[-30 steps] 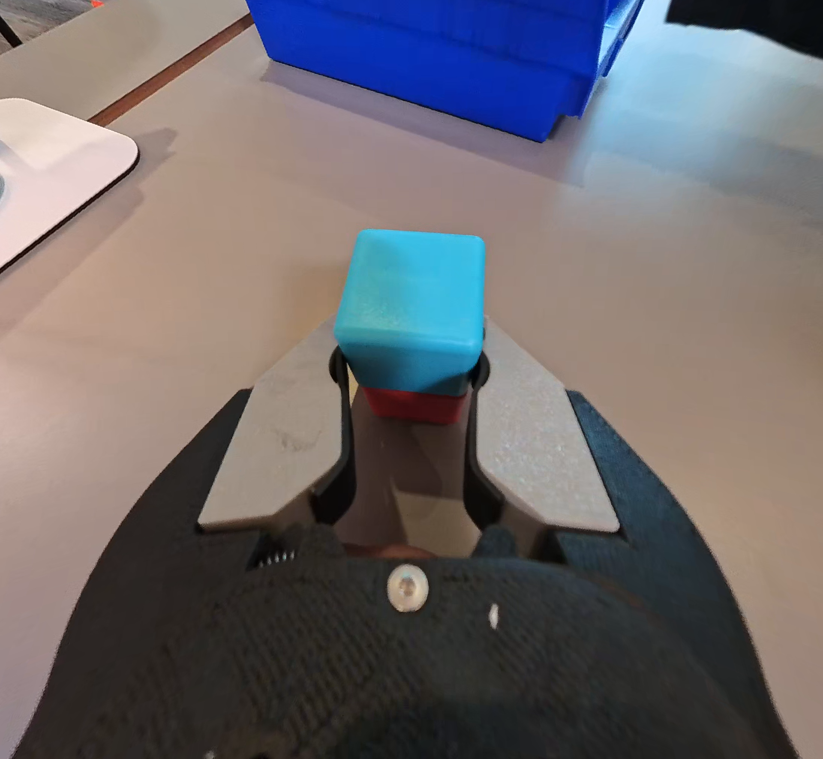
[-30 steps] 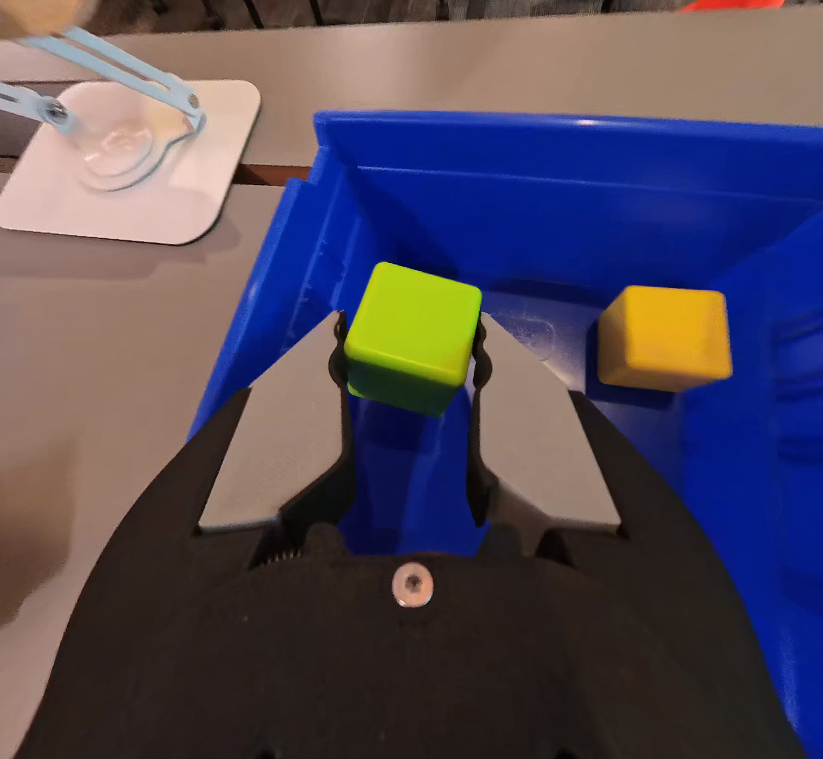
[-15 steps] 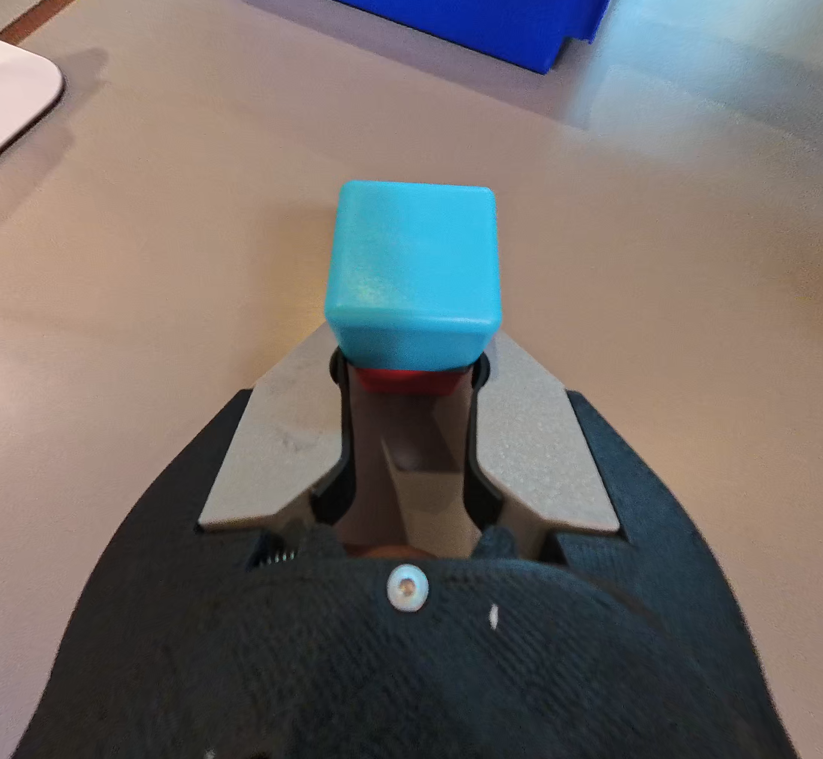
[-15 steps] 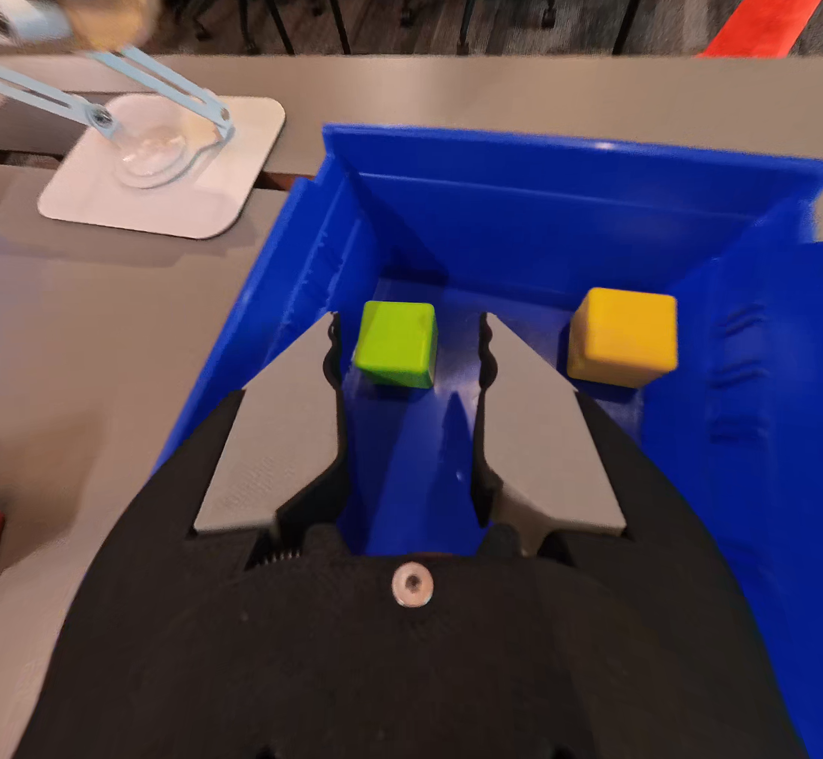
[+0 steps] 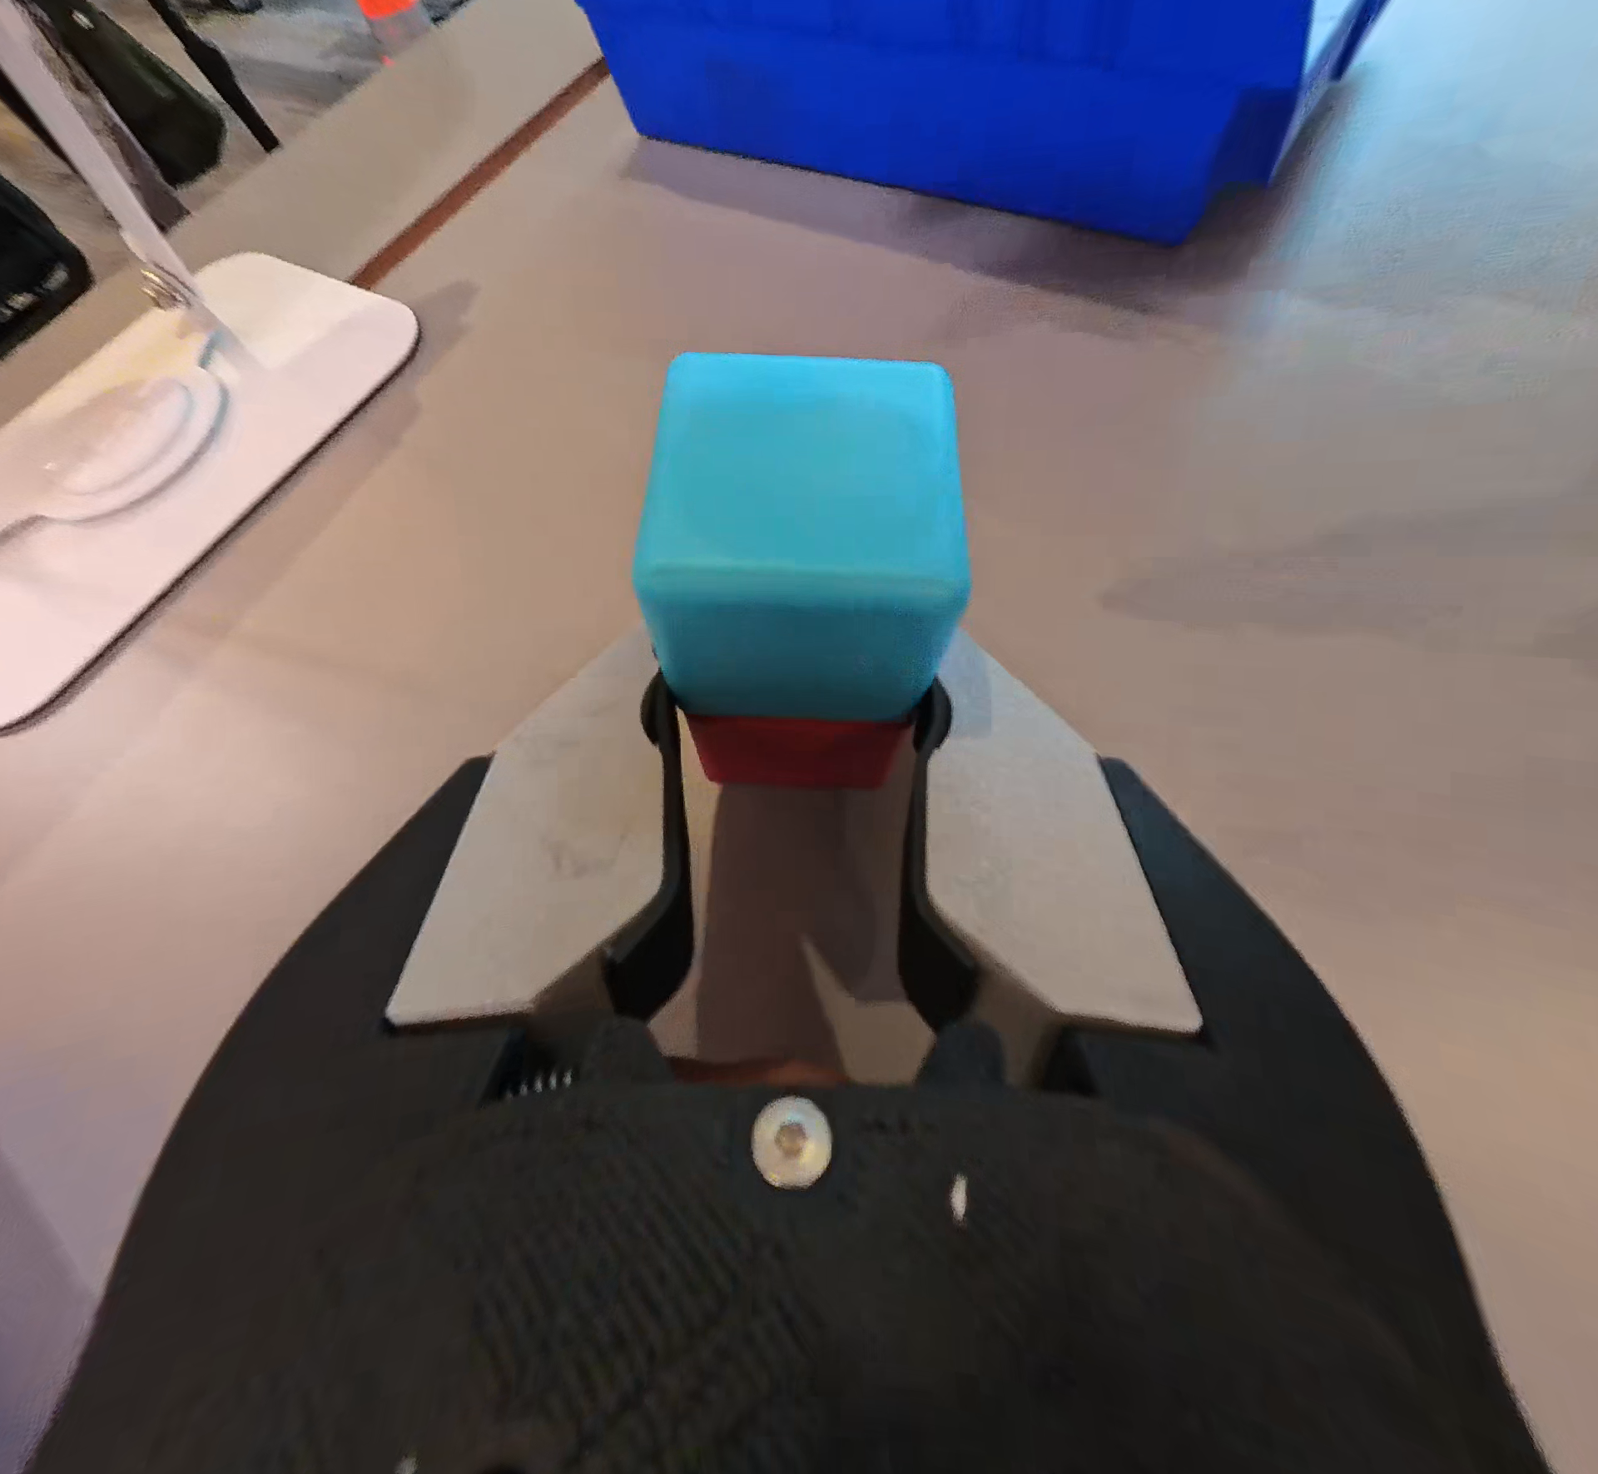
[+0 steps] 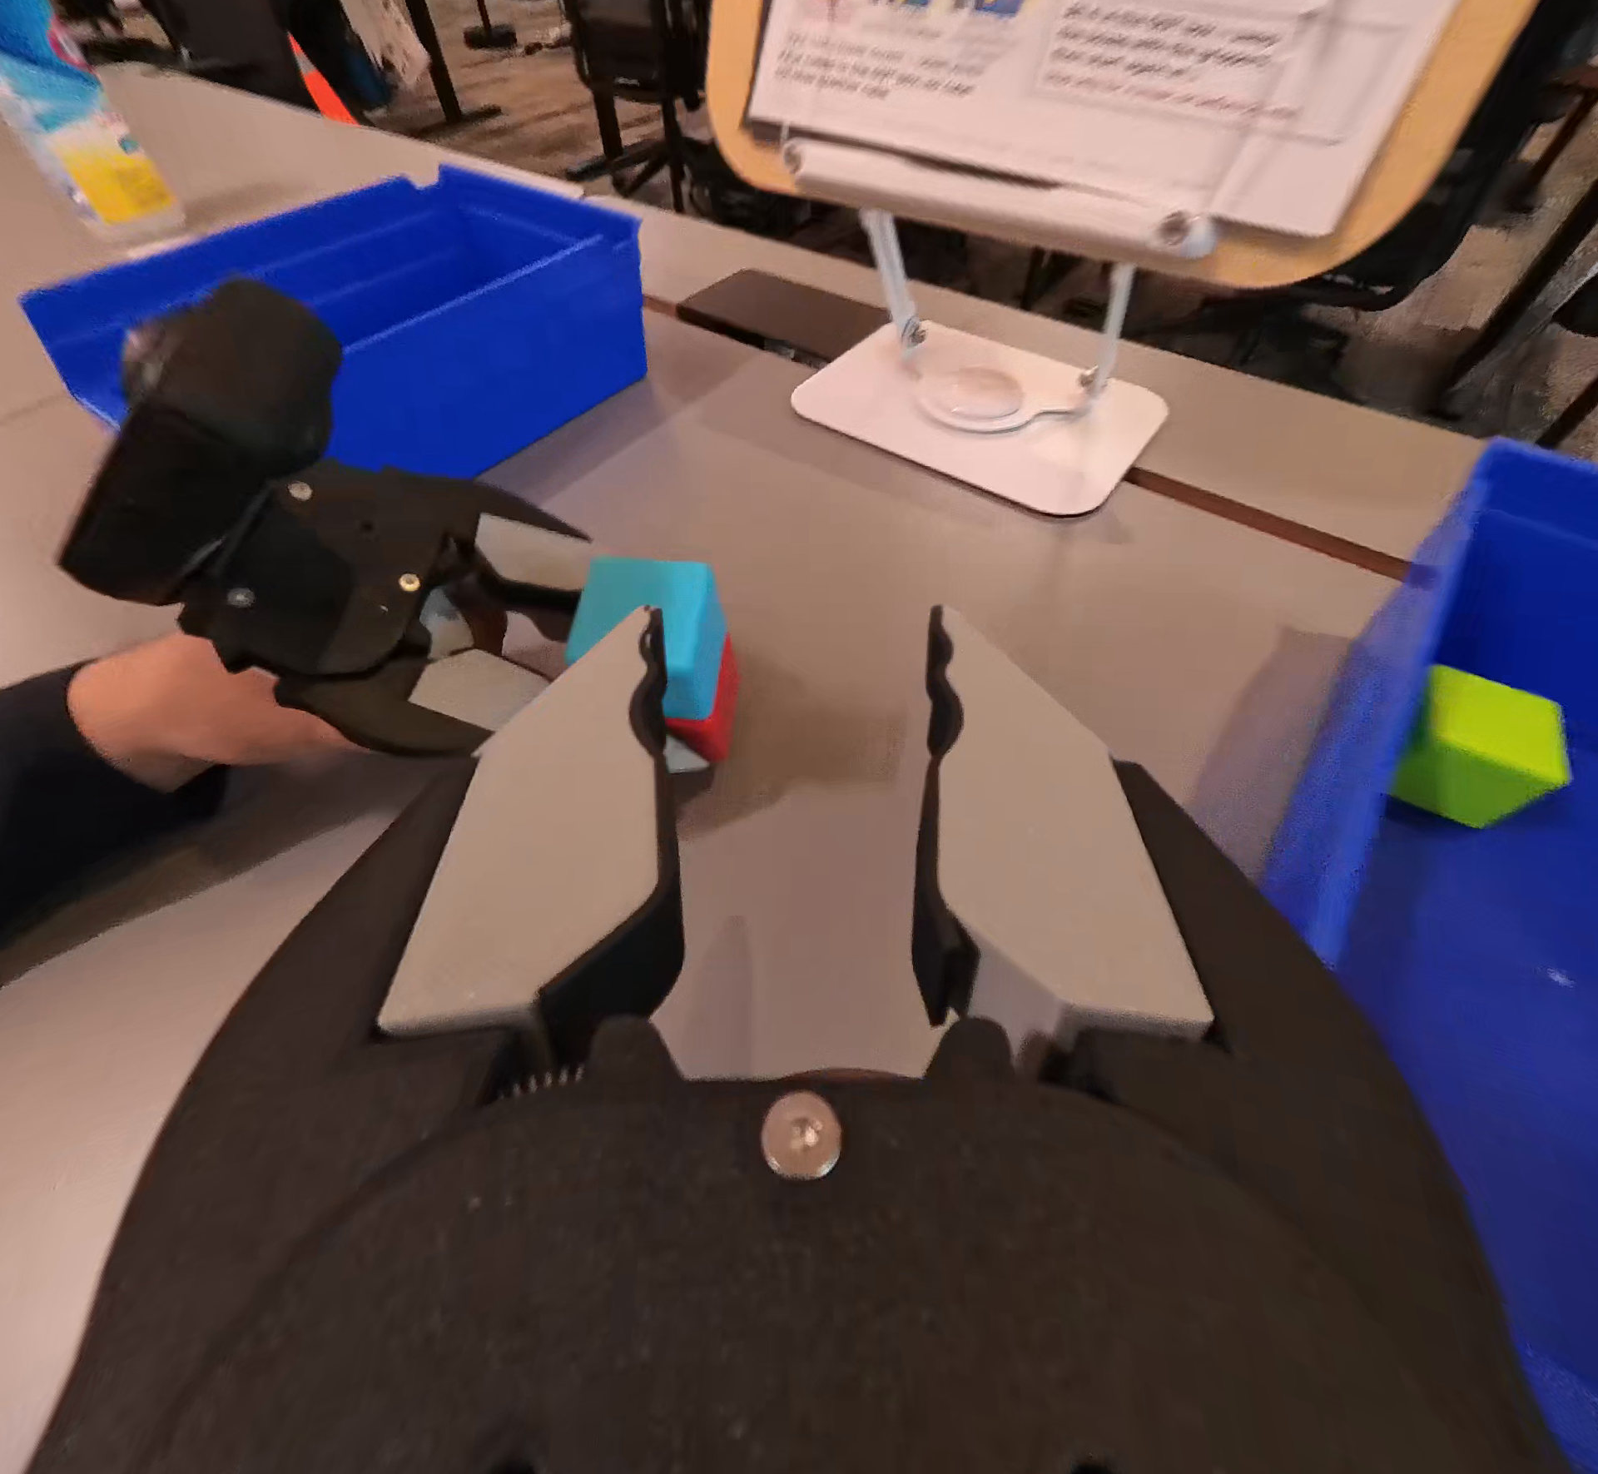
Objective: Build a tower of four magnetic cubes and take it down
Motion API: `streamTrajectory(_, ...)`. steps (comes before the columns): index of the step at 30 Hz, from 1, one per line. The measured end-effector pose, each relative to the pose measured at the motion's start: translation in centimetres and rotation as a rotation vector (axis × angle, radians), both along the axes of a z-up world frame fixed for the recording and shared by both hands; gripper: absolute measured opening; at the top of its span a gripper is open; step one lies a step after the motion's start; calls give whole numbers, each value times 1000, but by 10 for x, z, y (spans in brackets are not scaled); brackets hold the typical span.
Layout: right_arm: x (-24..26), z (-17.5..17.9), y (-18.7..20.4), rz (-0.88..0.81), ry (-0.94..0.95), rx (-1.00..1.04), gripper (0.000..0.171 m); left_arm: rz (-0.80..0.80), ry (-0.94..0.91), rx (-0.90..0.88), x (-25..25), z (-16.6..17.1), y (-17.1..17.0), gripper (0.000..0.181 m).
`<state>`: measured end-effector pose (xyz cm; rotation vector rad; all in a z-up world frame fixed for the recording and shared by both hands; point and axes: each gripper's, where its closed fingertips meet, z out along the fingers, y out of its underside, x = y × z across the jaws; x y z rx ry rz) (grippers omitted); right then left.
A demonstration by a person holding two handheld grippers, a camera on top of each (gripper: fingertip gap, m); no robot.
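Observation:
A teal cube (image 5: pixel 800 516) sits on a red cube (image 5: pixel 791 754). My left gripper (image 5: pixel 795 697) is shut on this stack at the seam between the two cubes, over the grey table. In the right wrist view the same stack (image 6: pixel 683 637) looks tilted in the left gripper (image 6: pixel 536 637). My right gripper (image 6: pixel 791 637) is open and empty above the table, just right of the stack. Its left finger (image 6: pixel 553 827) covers part of the cubes. A green cube (image 6: pixel 1479 749) lies in the blue bin (image 6: pixel 1383 741) at the right.
A second blue bin (image 6: pixel 484 343) stands at the back left. A white stand base (image 6: pixel 977 421) carries a clipboard with a sheet (image 6: pixel 1124 6). A person's hand (image 6: pixel 173 706) holds the left gripper. A blue bin (image 5: pixel 951 32) stands ahead of the left gripper, the stand base (image 5: pixel 173 464) to its left. My right fingertips sit around 12 cm from my left ones.
My right gripper opened, left the green cube in the right bin, and swung left out over the table toward the stack. My left gripper kept its hold on the teal and red cubes.

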<state>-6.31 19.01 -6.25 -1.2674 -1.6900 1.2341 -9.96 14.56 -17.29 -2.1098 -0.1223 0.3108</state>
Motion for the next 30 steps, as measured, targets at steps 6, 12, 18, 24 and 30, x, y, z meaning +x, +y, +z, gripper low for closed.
streamTrajectory(6,-23,-42,-62,40,-28,67,66,23,121,14,0,14,0,51)
streamTrajectory(12,-42,-64,-71,38,-85,152,54,22,183,-10,1,15,1,51)
streamTrajectory(18,-41,-70,-71,85,-145,25,53,-14,150,-6,4,10,2,52)
streamTrajectory(24,-31,-70,-70,155,-189,-101,53,-96,101,25,18,13,5,52)
streamTrajectory(30,-18,-64,-68,214,-202,-183,53,-195,42,79,34,19,6,50)
